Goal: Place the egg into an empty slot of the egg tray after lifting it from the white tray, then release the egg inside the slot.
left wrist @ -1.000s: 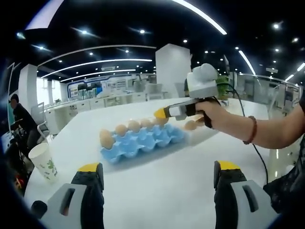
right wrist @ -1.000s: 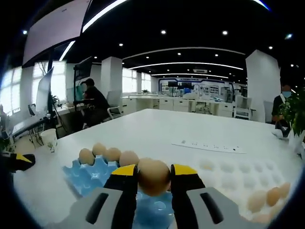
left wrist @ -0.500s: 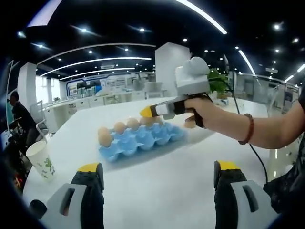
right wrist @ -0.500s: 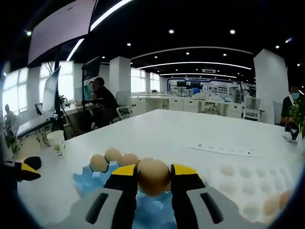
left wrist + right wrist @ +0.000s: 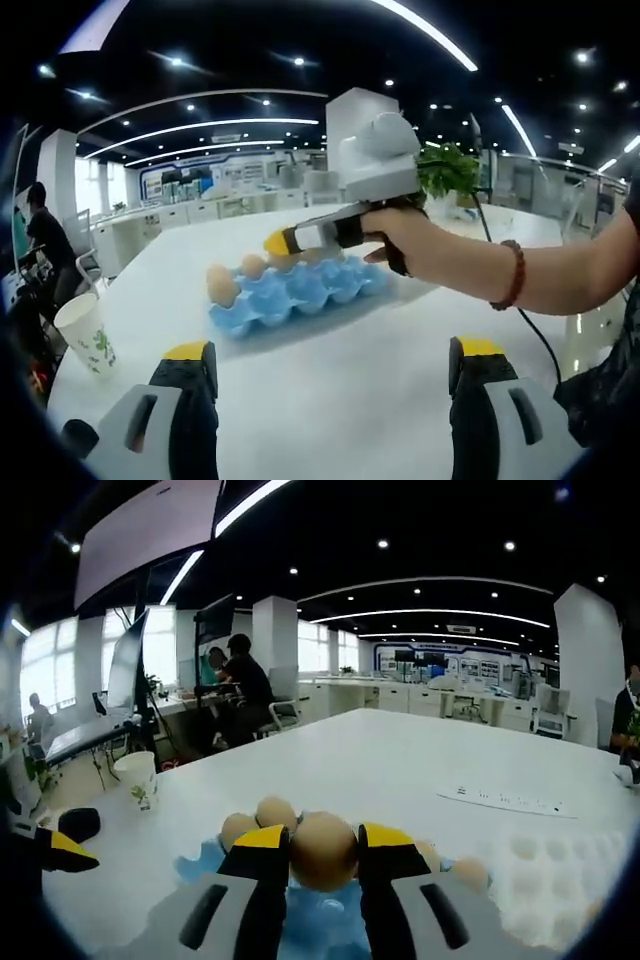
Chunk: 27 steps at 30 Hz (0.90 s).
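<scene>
While your right gripper (image 5: pixel 323 852) hangs above wide white table (image 5: pixel 400 380), its jaws clamp brown egg (image 5: pixel 322 850) over blue egg tray (image 5: pixel 295 296). White tray (image 5: pixel 540 880) lies right of blue one, dimples showing. Your left gripper (image 5: pixel 330 352) sits low at near edge, jaws spread wide apart, gripping nothing. Paper cup (image 5: pixel 88 338) stands at table's left side. Eggs already sit along blue tray's far row and left end.
</scene>
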### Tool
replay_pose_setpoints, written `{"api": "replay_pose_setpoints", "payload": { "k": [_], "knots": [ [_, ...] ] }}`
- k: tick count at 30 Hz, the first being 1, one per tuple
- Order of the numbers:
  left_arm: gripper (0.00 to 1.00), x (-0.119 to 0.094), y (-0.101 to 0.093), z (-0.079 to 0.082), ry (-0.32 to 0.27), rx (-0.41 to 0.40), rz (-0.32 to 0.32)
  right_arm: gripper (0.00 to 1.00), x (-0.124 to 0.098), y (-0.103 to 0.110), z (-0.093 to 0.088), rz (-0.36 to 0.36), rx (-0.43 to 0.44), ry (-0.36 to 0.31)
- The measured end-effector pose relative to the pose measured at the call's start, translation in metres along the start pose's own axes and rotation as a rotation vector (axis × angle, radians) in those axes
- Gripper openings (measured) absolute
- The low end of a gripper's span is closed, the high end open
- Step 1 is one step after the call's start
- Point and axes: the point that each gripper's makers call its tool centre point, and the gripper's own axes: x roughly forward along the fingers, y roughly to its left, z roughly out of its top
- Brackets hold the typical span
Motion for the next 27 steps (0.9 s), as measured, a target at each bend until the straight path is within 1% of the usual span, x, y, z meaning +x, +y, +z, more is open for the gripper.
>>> {"api": "replay_pose_setpoints", "payload": {
  "k": [5,11,13,17,20,27],
  "knots": [
    [0.98,0.000,0.003,-0.001,-0.002,-0.008,0.003,0.28,0.007,0.008,-0.005,0.020,-0.003,0.015],
    [0.98,-0.001,0.008,-0.004,0.005,-0.014,0.008,0.28,0.012,0.018,-0.006,0.059,-0.014,0.011],
    [0.98,-0.001,0.009,-0.004,0.004,-0.015,0.008,0.28,0.014,0.019,-0.008,0.057,-0.020,0.016],
    [0.98,0.000,0.011,-0.005,0.006,-0.017,0.011,0.28,0.018,0.024,-0.014,0.076,-0.015,0.025],
    [0.98,0.001,0.012,-0.005,0.005,-0.018,0.010,0.28,0.022,0.030,-0.021,0.093,-0.075,0.043],
    [0.98,0.003,0.014,-0.004,0.000,-0.018,0.007,0.28,0.025,0.032,-0.028,0.102,-0.079,0.065]
  ]
}}
